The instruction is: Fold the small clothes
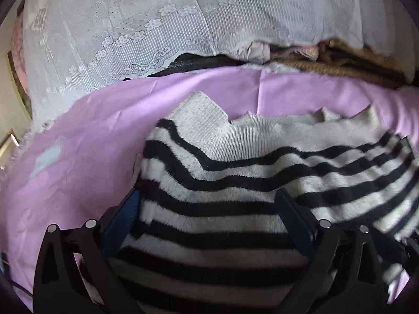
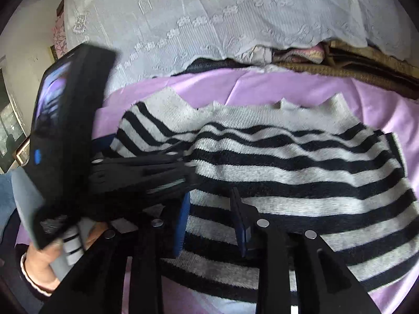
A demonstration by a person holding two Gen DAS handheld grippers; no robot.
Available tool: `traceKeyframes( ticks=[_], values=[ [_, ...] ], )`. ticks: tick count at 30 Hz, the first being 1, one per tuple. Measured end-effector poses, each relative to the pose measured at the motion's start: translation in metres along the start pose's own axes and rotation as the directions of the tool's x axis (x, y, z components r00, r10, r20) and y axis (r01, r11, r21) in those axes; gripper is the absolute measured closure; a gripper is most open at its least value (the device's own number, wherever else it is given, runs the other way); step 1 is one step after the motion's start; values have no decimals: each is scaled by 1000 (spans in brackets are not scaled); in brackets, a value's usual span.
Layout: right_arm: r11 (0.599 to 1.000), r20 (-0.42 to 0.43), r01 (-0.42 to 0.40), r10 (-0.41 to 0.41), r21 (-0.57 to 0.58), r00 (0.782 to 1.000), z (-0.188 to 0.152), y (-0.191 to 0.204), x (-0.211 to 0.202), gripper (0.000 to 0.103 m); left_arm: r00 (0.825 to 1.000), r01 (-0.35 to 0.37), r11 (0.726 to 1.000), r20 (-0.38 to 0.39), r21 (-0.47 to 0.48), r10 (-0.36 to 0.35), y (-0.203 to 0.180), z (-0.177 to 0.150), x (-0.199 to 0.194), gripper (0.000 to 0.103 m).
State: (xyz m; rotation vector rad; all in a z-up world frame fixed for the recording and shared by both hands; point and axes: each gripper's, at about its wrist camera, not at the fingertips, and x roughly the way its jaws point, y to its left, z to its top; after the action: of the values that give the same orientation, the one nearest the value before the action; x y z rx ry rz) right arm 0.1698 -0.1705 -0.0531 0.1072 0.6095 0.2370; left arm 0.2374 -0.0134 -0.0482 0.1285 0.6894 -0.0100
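Sweater (image 1: 235, 162) lies spread on the purple sheet (image 1: 86, 136), striped side up. Left tool (image 1: 207, 198) stands released over its near hem; right tool (image 2: 209, 201) looks half-open astride the hem, probably ready to pinch and fold.

Both wrist views close above, facing forward; sharing striped sweater (image 1: 209, 172), lace cloth (image 2: 209, 21)

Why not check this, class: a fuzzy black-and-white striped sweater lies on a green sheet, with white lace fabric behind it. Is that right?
One detail is wrong: the sheet is lilac-purple, not green, as the left wrist view shows. The fuzzy black-and-white striped sweater does lie on it, with white lace fabric behind.
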Motion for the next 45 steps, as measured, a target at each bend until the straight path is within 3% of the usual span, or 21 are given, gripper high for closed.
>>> traceKeyframes(
  ticks=[2,4,5,7,10,12,17,22,24,28,32,35,42,45],
  values=[
    [999,43,36,-37,29,998,3,-10,-8,69,999,-40,998,35,-40,42,19,2,-10,5],
    [996,2,50,-50,81,999,2,-24,-1,65,998,-53,993,22,-102,56,44,3,-8,5],
    [992,-45,52,-47,118,998,-2,-34,9,64,999,-51,991,-14,-126,50,55,1,-2,5],
    [987,-51,10,-2,163,999,-3,-43,13,63,987,-101,985,-138,-140,82,76,-11,26,4],
    [986,-43,0,8,166,999,-3,-44,12,63,982,-14,970,-185,-244,-33,99,-23,37,4],
    [986,-22,3,1,167,1000,-3,-43,6,63,985,-15,967,-170,-253,-30,103,-25,29,4],
    [973,93,20,-43,232,995,0,-61,-26,62,996,-66,985,-70,-162,56,88,-35,-19,4],
    [935,173,21,-88,354,981,-2,-98,-63,56,1000,8,996,-2,-93,-9,53,-41,-59,4],
    [917,176,38,-117,397,977,-6,-114,-72,49,999,36,998,-9,-55,-37,35,-46,-65,4],
    [863,168,64,-169,500,971,-26,-147,-90,48,999,33,999,-21,-1,-33,9,-56,-70,4],
    [789,169,6,-140,615,976,-56,-174,-99,46,999,35,999,-21,6,-35,0,-59,-78,4],
    [739,123,-4,-107,674,987,-82,-181,-91,41,997,62,998,-43,-13,-63,-7,-51,-79,4],
    [757,125,-31,-66,652,990,-87,-174,-91,33,984,39,996,-169,-76,-52,-38,-36,-37,4],
    [744,130,-51,-48,667,990,-87,-177,-89,32,993,5,999,-121,-43,-10,-48,-53,-27,4]
  ],
)
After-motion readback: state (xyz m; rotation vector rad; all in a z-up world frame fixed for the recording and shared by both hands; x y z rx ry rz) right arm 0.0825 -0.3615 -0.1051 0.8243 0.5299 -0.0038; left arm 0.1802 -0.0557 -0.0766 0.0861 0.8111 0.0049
